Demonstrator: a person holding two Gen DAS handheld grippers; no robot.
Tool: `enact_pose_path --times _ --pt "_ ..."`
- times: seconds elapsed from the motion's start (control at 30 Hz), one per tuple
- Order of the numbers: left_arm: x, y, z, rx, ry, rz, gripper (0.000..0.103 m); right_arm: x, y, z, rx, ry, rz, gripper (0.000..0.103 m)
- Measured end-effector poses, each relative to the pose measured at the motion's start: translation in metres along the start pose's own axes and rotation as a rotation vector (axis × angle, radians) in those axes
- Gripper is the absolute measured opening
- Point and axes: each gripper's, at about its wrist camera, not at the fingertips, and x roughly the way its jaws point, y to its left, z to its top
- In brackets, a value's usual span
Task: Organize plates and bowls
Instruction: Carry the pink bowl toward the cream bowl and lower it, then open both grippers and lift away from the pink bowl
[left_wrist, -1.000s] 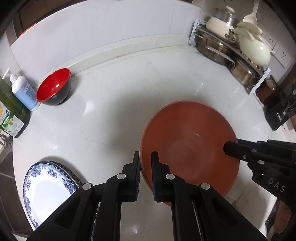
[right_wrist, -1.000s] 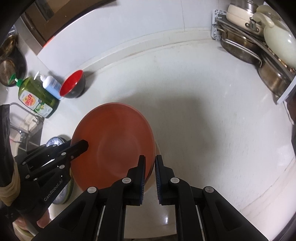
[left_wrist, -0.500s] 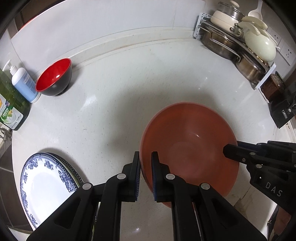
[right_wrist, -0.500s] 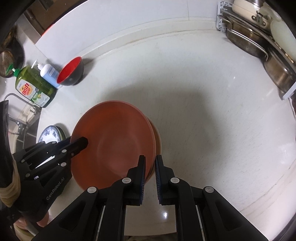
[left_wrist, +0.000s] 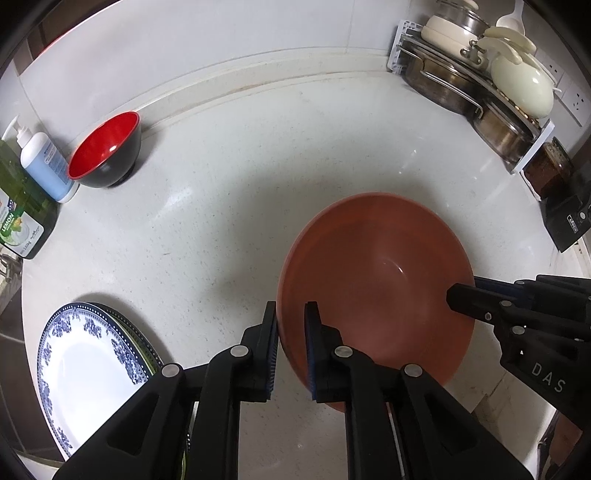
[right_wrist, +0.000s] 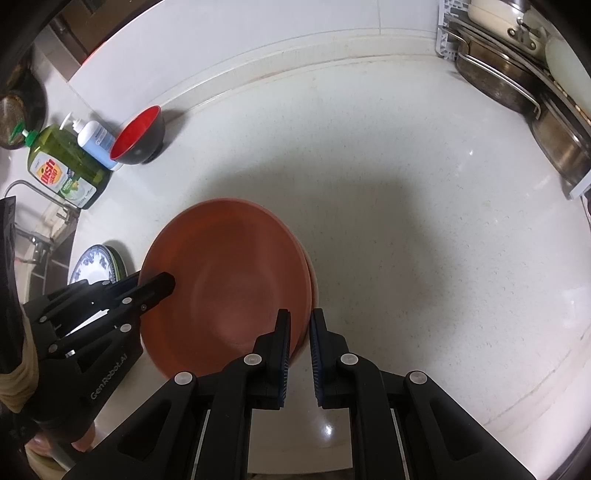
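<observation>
A large orange bowl (left_wrist: 376, 280) is held by both grippers above the white counter. My left gripper (left_wrist: 290, 325) is shut on its left rim. My right gripper (right_wrist: 300, 332) is shut on its right rim, and it shows as a black arm (left_wrist: 517, 314) in the left wrist view. The bowl also shows in the right wrist view (right_wrist: 225, 280), with my left gripper (right_wrist: 155, 288) at its left edge. A red and black bowl (left_wrist: 105, 151) stands at the back left. A blue-patterned white plate (left_wrist: 85, 373) lies on a green-rimmed plate at the front left.
Soap bottles (left_wrist: 40, 166) and a green dish soap bottle (right_wrist: 62, 166) stand at the left by a sink tap (right_wrist: 33, 214). A rack of steel pans and cream pots (left_wrist: 480, 74) fills the back right corner. A black appliance (left_wrist: 569, 218) sits at the right.
Both grippers have carried the orange bowl toward the front of the counter and a little higher. Both grips stay shut on the rim.
</observation>
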Motion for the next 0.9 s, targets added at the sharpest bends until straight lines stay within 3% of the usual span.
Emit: enact_pose_path --times 0.17,0.27,0.3,0.37,0.47,0.83,0.9 --pt "0.003 0.001 0.0 -0.002 0.005 -0.011 0.018 0.002 0.0 0.001 -0.005 0.004 0.004 0.013" --pt "0.002 0.002 0.0 -0.007 0.005 -0.014 0.024 0.002 0.0 0.001 -0.008 0.005 0.002 0.013" --pt "0.0 0.003 0.0 -0.012 -0.005 -0.007 0.032 0.003 -0.001 0.001 -0.006 0.005 0.0 0.013" --pt "-0.004 0.004 0.001 -0.009 -0.027 0.006 0.045 0.004 -0.001 0.002 -0.004 0.008 0.005 0.018" --pt "-0.012 0.006 0.003 -0.005 -0.061 0.029 0.048 0.002 -0.001 0.001 -0.006 -0.006 0.009 0.034" --pt "-0.042 0.032 0.012 -0.053 -0.137 0.059 0.07 -0.016 0.014 0.008 -0.023 -0.072 0.004 0.034" --pt "-0.048 0.041 0.014 -0.066 -0.154 0.073 0.074 -0.019 0.021 0.011 -0.038 -0.089 0.0 0.04"
